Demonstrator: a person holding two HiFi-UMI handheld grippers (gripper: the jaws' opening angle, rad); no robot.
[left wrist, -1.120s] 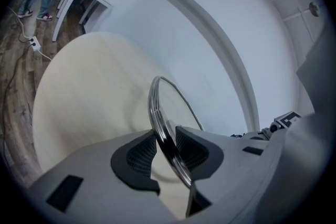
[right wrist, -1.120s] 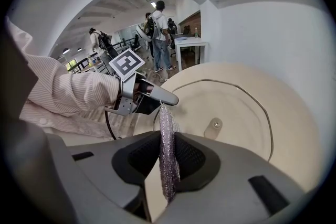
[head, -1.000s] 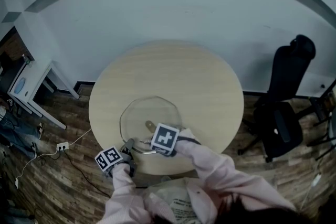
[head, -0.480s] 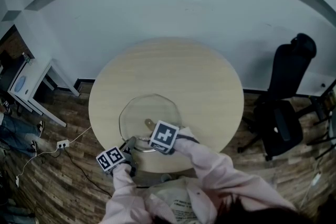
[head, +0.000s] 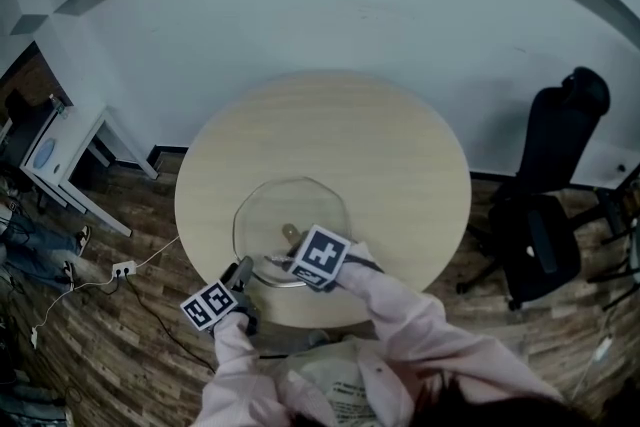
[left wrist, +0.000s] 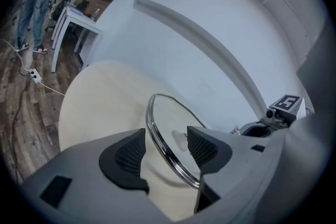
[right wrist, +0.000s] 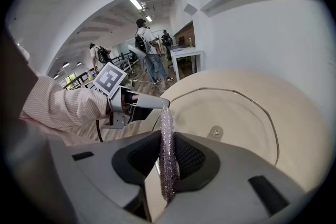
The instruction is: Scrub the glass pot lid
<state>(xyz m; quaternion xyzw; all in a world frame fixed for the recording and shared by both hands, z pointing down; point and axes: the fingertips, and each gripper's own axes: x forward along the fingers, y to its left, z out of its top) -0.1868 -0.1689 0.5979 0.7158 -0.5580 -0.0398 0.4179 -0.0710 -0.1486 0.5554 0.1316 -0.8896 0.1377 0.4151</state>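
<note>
The jaws of my left gripper (left wrist: 165,152) have just opened wide, loosely straddling the near rim of the glass pot lid (head: 290,215) on the table (head: 380,145). My right gripper (right wrist: 167,157) tilts steeply down, clamping a glittery scrub pad (right wrist: 167,134).

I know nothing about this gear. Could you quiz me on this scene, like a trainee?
1. True or false: the right gripper is empty.
2. What stands between the left gripper's jaws: A) a cable, B) the glass lid's rim, C) a cup?
3. Fill in: the lid rests on a ____ table.
Key: 1 false, it is shut on a sparkly scrub pad. 2 B; the jaws have just been opening and do not press the rim. 3 round.
</note>
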